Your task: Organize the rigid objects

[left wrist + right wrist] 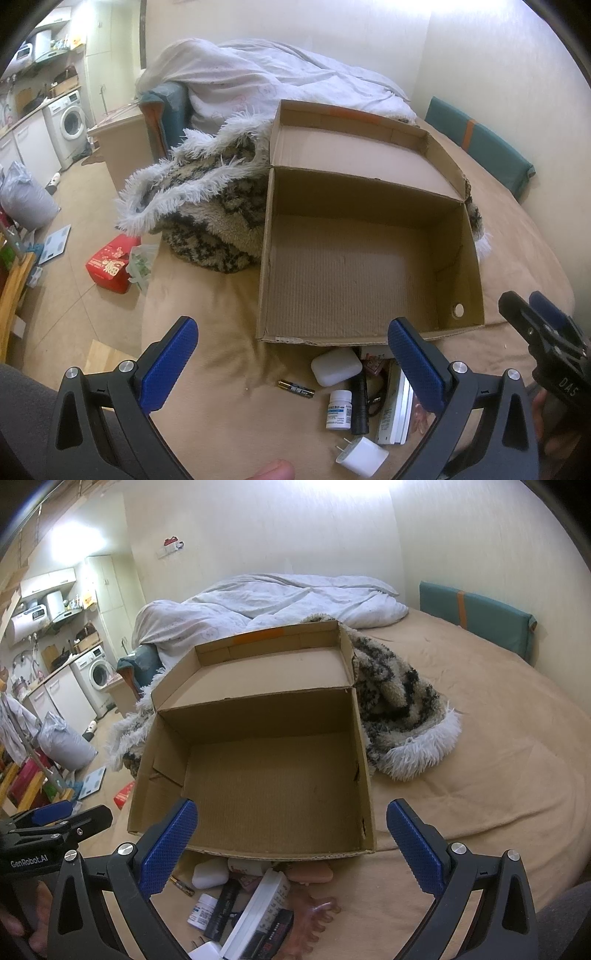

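both tongs, left (291,365) and right (291,849), hang apart and empty before the bare cardboard box (369,258); small items (351,398) lie unsorted just in front of it; first pickup likely next

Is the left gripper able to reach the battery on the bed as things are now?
Probably yes. The left gripper is open and holds nothing, and the battery lies alone on the bed cover, just ahead between its fingers. The white case lies close by but does not cover it.
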Action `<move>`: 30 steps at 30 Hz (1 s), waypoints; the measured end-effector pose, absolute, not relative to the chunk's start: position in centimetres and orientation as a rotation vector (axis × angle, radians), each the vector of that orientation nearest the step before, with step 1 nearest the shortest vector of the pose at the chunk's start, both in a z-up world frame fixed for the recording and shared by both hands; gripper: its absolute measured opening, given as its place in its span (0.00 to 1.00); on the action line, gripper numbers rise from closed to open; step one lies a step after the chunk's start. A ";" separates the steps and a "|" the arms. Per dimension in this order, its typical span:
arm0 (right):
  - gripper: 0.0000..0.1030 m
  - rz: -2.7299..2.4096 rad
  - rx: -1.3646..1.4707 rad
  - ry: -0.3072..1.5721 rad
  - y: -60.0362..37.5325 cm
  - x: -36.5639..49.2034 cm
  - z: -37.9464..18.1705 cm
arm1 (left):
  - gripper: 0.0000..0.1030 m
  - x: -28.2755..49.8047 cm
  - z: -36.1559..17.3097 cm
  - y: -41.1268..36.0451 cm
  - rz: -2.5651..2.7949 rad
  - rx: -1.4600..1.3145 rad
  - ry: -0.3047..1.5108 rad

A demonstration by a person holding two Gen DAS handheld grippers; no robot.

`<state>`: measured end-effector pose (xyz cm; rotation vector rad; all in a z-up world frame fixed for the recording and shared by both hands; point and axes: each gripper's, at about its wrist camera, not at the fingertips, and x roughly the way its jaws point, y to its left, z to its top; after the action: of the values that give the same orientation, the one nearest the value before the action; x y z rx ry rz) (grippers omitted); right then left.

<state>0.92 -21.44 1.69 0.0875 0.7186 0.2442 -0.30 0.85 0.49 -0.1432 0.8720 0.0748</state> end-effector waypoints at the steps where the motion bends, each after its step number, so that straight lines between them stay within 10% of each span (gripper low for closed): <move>1: 1.00 0.244 0.087 0.718 -21.4 0.9 1.7 | 1.00 -0.3 0.5 0.8 0.075 -0.143 0.872; 30: 1.00 0.244 0.085 0.714 -21.5 0.9 1.7 | 1.00 -0.5 0.8 1.0 0.079 -0.140 0.860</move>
<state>0.90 -21.46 1.68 0.0851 0.7145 0.2436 -0.49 1.00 0.82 -0.1396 0.8598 0.0793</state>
